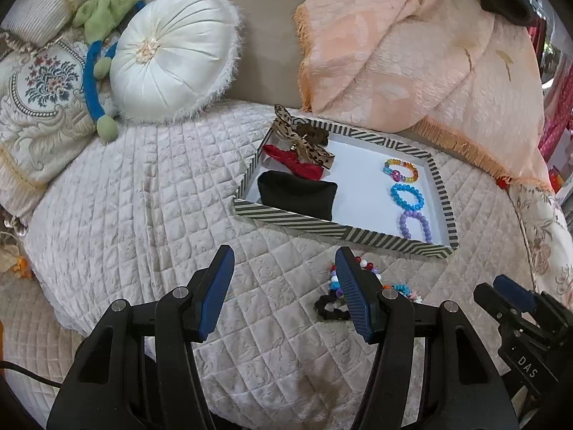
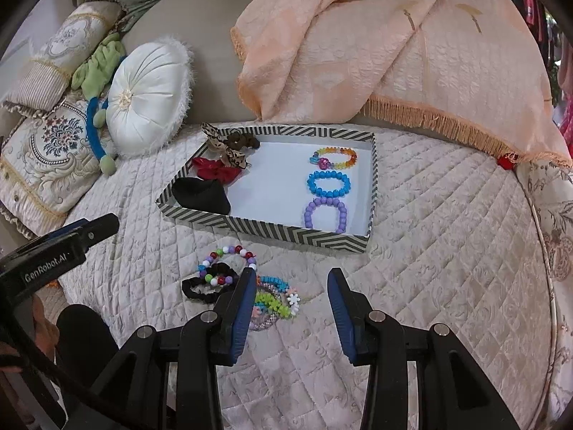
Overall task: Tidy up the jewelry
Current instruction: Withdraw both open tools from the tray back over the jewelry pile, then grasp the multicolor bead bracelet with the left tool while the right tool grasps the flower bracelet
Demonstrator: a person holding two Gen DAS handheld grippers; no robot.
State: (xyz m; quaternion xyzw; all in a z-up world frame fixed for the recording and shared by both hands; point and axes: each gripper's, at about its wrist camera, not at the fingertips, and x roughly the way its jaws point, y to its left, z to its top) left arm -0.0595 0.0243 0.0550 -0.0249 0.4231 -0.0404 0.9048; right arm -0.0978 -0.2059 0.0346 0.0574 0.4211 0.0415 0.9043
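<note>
I am looking down at a bed with a quilted cream cover (image 2: pixel 429 251). A flat box with a striped rim (image 2: pixel 265 231) lies on it, and its floor is white.

On the right side of the box I see 3 bead bracelets in a row. The rainbow bracelet (image 2: pixel 335 157) is farthest from me. The blue bracelet (image 2: pixel 328 182) is in the middle. The purple bracelet (image 2: pixel 325 213) is nearest, and it touches the blue one.

On the left side of the box there is a black pouch (image 2: pixel 202 197), a red scrunchie (image 2: pixel 215 170) and a spotted bow (image 2: pixel 224 150). One tail of the bow hangs over the rim.

More jewelry waits on the bed, just in front of the box. There is a black scrunchie (image 2: pixel 204 285) with a mixed bead bracelet (image 2: pixel 229 261) lying on it. Beside them is a small pile of bright bracelets (image 2: pixel 275 299).

My right gripper (image 2: pixel 293 308) hangs over the bed with its jaws apart and nothing between them. Its left finger is just over the bright pile. My left gripper (image 1: pixel 284 295) also has its jaws wide apart and empty.

I can read "GenRobot.AI" on the side of the left gripper in the right view. I can read "DAS" on the right gripper in the left view.

A round white pillow (image 2: pixel 147 100) and a peach blanket with fringe (image 2: pixel 358 53) lie behind the box.
</note>
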